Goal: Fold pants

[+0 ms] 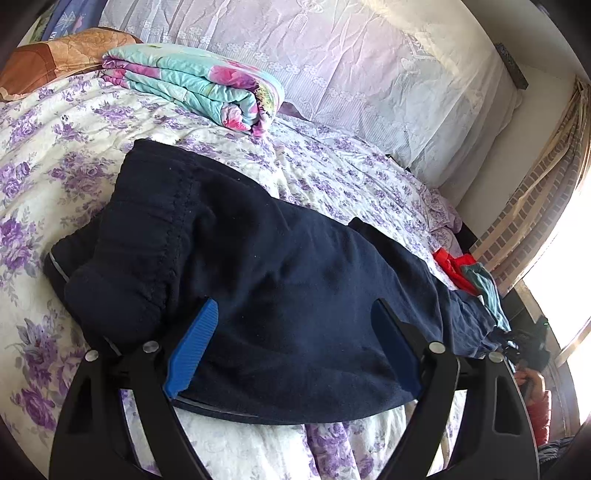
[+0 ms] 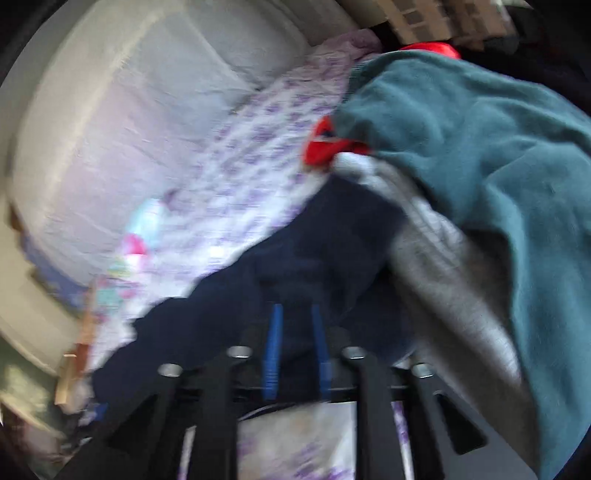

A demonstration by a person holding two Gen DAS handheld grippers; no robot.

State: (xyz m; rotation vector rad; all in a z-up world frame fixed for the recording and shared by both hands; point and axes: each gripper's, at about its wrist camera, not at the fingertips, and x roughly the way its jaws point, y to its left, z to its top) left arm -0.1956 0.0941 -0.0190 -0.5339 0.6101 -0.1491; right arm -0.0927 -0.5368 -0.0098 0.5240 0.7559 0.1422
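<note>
Left gripper (image 1: 291, 347) spread wide, straddling navy pants (image 1: 258, 266) lying centre on bed (image 1: 55, 155), waistband at 10 o'clock. Right gripper (image 2: 297, 350) part-spread, pads flanking pants (image 2: 295, 266) cloth; grip unclear through blur. Judgement: bite full hem thickness before lifting, clear of teal garment (image 2: 480, 147) at 2 o'clock.

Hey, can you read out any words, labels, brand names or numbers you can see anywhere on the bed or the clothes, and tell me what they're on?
No text can be read in either view.
Blue item at the top left corner of the left wrist view: pale marks that may be print, too small and cut off to read.
Navy pants: no label or print showing.
Right wrist view: blurred throughout.
</note>
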